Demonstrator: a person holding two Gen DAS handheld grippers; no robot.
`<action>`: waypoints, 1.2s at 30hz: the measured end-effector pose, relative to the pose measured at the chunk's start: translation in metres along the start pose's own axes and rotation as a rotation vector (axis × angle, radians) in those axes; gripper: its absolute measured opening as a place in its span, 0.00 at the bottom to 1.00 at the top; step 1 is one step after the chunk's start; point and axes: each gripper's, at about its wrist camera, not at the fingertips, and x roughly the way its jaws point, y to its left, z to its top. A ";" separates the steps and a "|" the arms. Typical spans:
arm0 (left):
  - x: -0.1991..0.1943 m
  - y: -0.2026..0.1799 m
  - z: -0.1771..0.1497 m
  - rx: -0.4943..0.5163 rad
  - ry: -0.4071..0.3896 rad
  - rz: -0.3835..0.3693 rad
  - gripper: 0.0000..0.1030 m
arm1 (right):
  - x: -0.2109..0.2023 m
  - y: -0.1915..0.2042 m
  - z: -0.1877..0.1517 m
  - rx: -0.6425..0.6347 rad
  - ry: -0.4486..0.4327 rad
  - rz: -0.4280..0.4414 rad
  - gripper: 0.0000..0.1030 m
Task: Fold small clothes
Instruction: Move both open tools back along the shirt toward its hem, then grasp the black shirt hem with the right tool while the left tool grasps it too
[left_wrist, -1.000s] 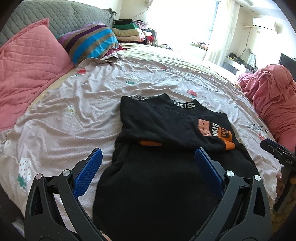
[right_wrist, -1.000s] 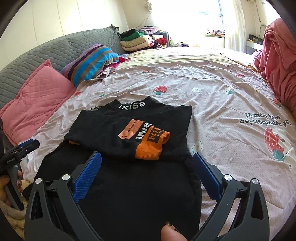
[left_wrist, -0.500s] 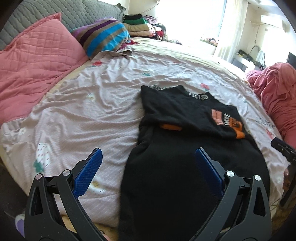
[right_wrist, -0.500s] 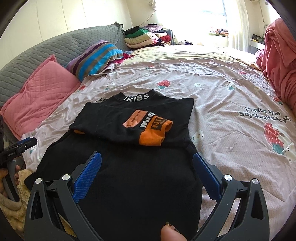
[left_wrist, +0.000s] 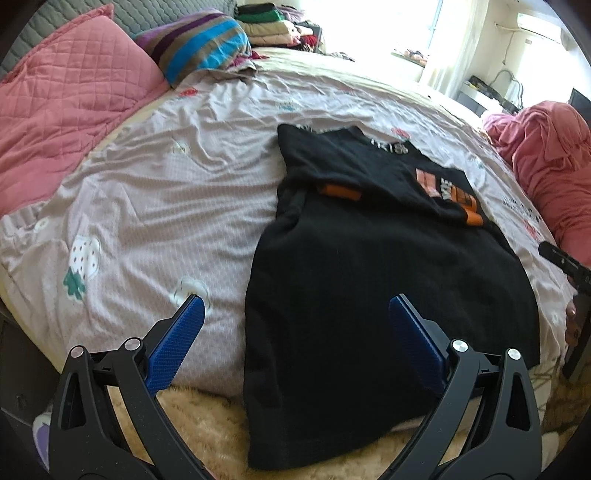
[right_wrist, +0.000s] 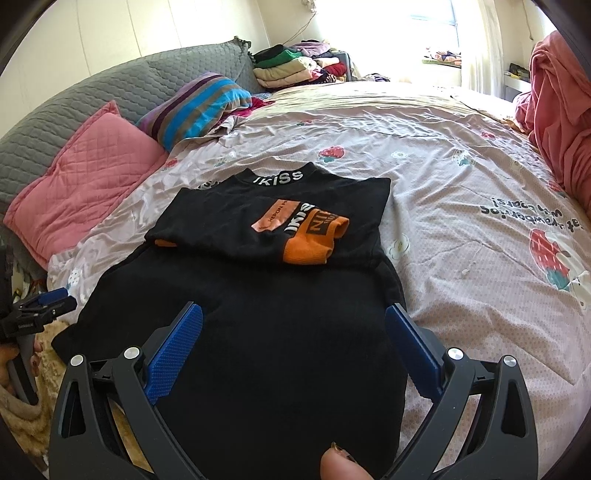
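Note:
A black top with orange cuffs and a white-lettered collar lies flat on the bed, sleeves folded across the chest, its hem hanging over the near bed edge. It also shows in the right wrist view. My left gripper is open and empty, back from the bed above the hem's left part. My right gripper is open and empty, low over the lower half of the top. The left gripper shows at the left edge of the right wrist view, and the right gripper shows at the right edge of the left wrist view.
A pink sheet with strawberry prints covers the bed. A pink cushion and a striped pillow lie at the headboard side. Folded clothes are stacked at the far end. A pink blanket heap lies right. A cream fluffy rug is below the bed edge.
Both grippers have pulled back toward the near bed edge and risen a little. The top's hem and the rug below have come into view. The top has not moved.

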 end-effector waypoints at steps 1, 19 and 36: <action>0.000 0.002 -0.002 -0.001 0.008 0.001 0.91 | 0.000 -0.001 -0.001 0.000 0.000 -0.001 0.95; 0.017 0.011 -0.023 -0.017 0.251 -0.135 0.79 | -0.014 -0.024 -0.018 0.022 0.033 0.003 0.95; 0.040 -0.007 -0.028 0.040 0.305 -0.157 0.53 | -0.032 -0.030 -0.080 -0.061 0.268 0.047 0.94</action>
